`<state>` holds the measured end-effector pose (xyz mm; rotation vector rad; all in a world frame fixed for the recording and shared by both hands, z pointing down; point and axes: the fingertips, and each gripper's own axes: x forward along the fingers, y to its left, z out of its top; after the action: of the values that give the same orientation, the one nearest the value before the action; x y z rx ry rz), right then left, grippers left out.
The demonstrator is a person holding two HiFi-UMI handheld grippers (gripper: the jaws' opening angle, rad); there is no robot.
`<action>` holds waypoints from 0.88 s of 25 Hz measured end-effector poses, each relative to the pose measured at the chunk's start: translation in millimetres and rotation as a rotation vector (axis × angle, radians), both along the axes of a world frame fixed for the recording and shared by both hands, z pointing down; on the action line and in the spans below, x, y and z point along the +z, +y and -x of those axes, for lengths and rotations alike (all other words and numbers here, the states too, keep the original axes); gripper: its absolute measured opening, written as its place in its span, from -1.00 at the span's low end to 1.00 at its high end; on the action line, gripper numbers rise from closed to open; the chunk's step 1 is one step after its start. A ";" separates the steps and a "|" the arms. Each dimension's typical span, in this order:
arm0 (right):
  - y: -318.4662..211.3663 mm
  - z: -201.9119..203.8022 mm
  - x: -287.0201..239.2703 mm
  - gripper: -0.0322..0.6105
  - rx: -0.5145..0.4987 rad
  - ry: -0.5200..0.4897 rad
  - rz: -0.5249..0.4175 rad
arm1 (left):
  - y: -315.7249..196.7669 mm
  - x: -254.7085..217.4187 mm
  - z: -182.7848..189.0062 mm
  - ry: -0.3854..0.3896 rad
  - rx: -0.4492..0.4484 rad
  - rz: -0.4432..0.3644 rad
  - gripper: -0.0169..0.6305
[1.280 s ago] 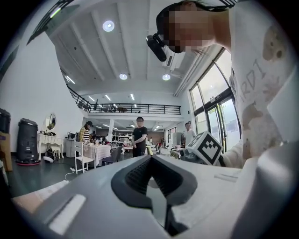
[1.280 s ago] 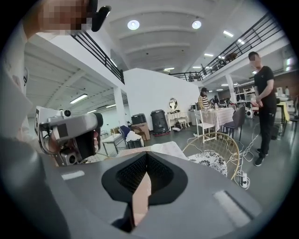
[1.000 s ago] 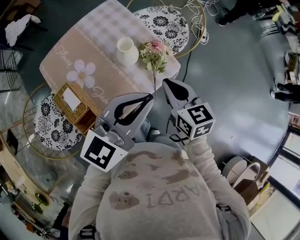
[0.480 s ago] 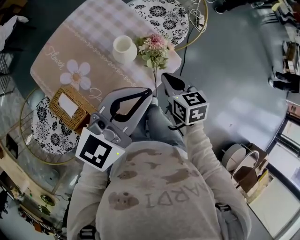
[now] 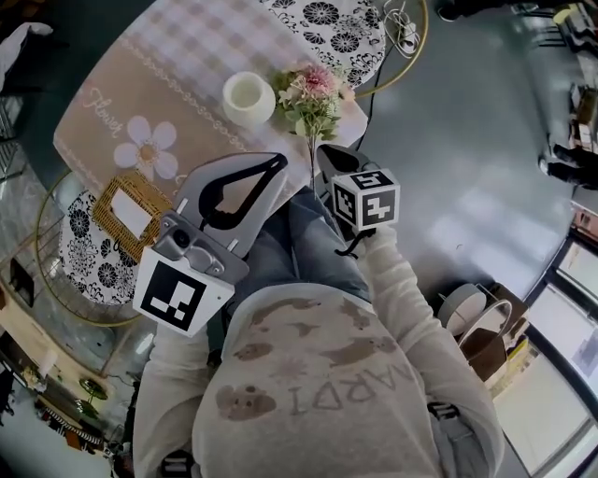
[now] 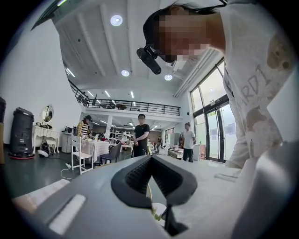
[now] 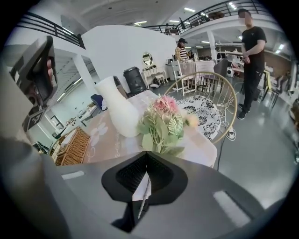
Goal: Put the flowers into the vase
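Pink flowers [image 7: 163, 119] clamped by stem, right gripper [image 7: 146, 155] jaws | left gripper [image 6: 150, 158] jaws closed, empty

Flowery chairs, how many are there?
2. One flowery chair stands beyond the table, past the flowers; the other sits by the wicker basket. More could be hidden.

Head view's top edge cuts off the desk [image 5: 103, 121], the left tongs [image 5: 278, 161] hide its near edge, and in the right gripper view the flowers [image 7: 163, 123] cover part of the vase [image 7: 117, 109] foot.
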<state>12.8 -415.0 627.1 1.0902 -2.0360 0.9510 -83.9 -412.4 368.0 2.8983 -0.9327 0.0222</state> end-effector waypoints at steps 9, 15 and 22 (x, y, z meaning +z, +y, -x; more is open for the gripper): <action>-4.6 2.0 44.2 -0.62 -0.010 0.011 0.143 | -24.8 19.6 4.7 -0.015 -0.036 0.016 -0.94; -1.4 9.5 67.6 -0.50 -0.024 0.041 0.249 | -28.2 28.7 2.5 -0.021 -0.040 0.034 -0.94; -1.3 9.2 78.1 -0.65 0.012 0.082 0.342 | -29.0 28.5 7.4 -0.031 -0.050 0.032 -0.94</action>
<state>3.6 -416.3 705.2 0.9384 -1.7228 1.1882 -91.3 -441.4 396.6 2.8521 -1.0007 0.0775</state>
